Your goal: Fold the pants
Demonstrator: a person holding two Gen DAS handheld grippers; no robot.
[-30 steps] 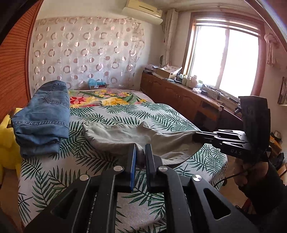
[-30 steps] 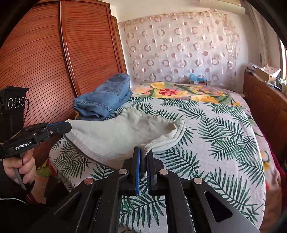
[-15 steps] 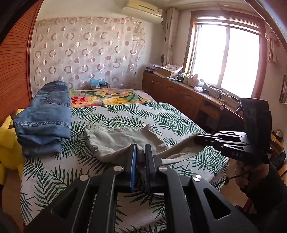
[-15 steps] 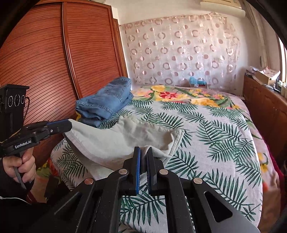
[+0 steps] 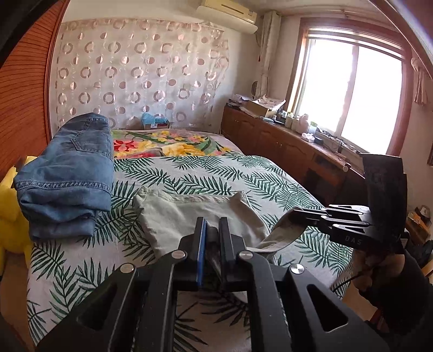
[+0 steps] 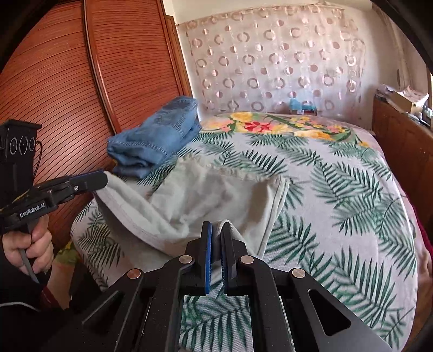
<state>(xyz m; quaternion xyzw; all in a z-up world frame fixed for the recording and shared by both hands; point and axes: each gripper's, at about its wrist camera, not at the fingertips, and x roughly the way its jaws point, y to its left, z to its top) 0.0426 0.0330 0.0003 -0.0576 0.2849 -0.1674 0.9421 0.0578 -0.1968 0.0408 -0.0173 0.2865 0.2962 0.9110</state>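
At bed's (image 6: pixel 351 216) near edge, my left gripper (image 5: pixel 209 230) and right gripper (image 6: pixel 216 235) each clamp pale grey cotton pants (image 6: pixel 211 195); mid-fold, next carry both held corners forward evenly.

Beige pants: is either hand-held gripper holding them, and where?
Both. The left hand-held gripper and right hand-held gripper each pinch the beige pants at the near, lifted edge.

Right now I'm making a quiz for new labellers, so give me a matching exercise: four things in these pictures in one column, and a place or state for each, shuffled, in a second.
Things:
1. jeans
2. beige pants
3. air conditioner
4. left gripper

Places or states:
A. high on the wall
B. shut on pale cloth
C. folded in a stack at the bed's edge
D. held up by both grippers over the bed

Pairs: 1-C, 2-D, 3-A, 4-B
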